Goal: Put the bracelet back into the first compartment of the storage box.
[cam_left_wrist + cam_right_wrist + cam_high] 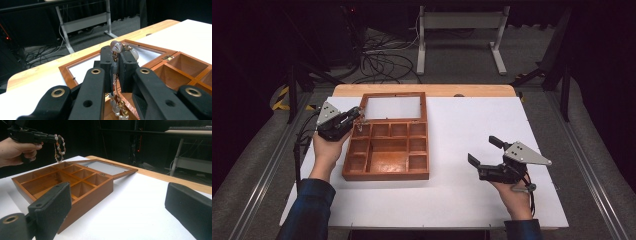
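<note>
a white sheet covered most of the tabletop [472, 165], with a strip of bare wood showing along its far edge. beyond that edge, on the grey floor, stood a white metal frame [460, 35] and a tangle of dark cables [382, 62]. nothing lay on the sheet between the two hands.

the wooden box [387, 150] sat on the left half of the sheet, its glass-paned lid [393, 106] thrown open and lying back toward the far edge. inside, thin wooden walls cut the box into several small compartments and one larger one near the middle. every compartment that could be seen held nothing.

the left claw [357, 116] hung over the far left corner of the box, close to the hinge side. its jaws were pinched tight on a beaded bracelet [117, 47]; one banded bead stood up above the pads while the other beads dangled beneath them. in the right gripper view the bracelet [59, 146] hung as a loop from the claw, above the far compartments and clear of the wood.

the right claw [484, 151] was held over bare sheet well to the right of the box, pointing toward it, its jaws spread wide with nothing between them.
</note>
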